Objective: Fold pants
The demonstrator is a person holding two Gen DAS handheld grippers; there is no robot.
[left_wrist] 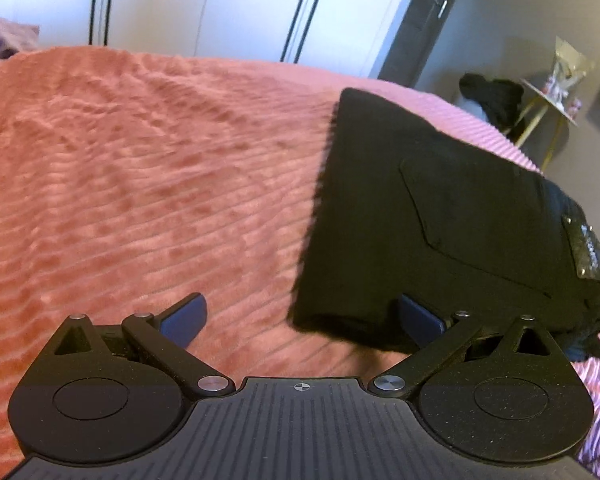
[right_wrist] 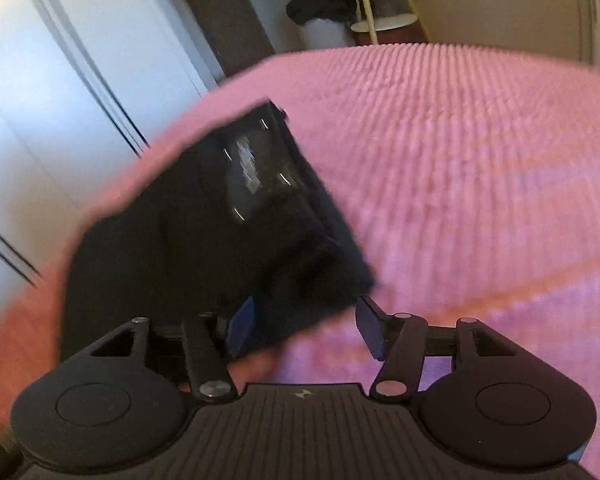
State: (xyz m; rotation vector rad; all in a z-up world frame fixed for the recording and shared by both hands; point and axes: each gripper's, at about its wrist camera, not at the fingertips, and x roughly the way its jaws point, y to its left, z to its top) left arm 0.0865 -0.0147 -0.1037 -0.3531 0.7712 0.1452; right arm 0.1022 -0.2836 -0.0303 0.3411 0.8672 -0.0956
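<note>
Jaws of both grippers [left_wrist: 302, 320] [right_wrist: 306, 326] wide, seemingly empty.

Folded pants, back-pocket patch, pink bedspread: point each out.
folded pants [left_wrist: 380, 200]: left wrist view, flat top panel.
back-pocket patch [left_wrist: 588, 248]: left wrist view, middle of the shiny label near the waistband.
pink bedspread [right_wrist: 480, 140]: right wrist view, bare ribbed surface right of the pants.

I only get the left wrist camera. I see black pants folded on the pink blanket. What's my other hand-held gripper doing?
Observer: The right hand-held gripper is open, at the near corner of the folded black pants.
Operator: Is it grabbing them?
Observer: No; its left finger sits against the fabric, the other over the pink blanket.
Operator: Is that picture sharp?
Observer: No, it's motion-blurred.
</note>
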